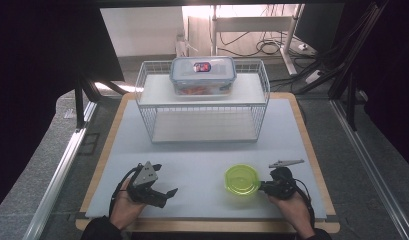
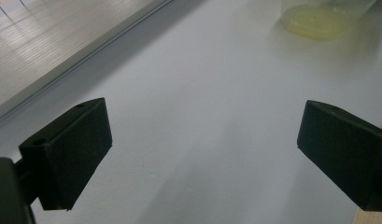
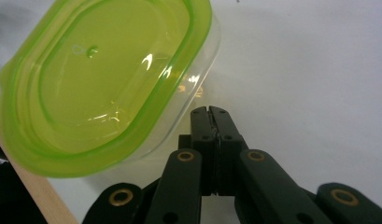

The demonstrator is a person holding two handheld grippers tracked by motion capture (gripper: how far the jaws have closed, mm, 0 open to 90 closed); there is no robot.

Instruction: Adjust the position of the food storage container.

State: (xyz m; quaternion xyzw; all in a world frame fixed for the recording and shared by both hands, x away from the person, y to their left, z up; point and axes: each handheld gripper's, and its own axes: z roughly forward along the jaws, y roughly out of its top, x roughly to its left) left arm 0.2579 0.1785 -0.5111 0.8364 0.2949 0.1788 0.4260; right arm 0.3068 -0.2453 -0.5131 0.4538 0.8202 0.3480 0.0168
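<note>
Nudging appears to be the step in hand: right gripper (image 1: 264,187), jaws clenched flat together with nothing between them, tips at or just beside the wall of the green-lidded container (image 1: 241,179) on the near right part of the white table mat (image 1: 202,150); whether they touch it cannot be told. In the right gripper view the container (image 3: 104,79) lies up and left of the closed tips, its green lid seated. Left gripper (image 1: 164,194), released, jaws wide apart and holding nothing, rests on the near left of the mat, well apart from the container. Wire rack (image 1: 202,102) at the far side, bearing a clear lidded box (image 1: 203,74). Handling note: push low against the wall rather than the lid, slowly and square on, lest the light tub swivel or tip; keep it away from the mat's near edge.
</note>
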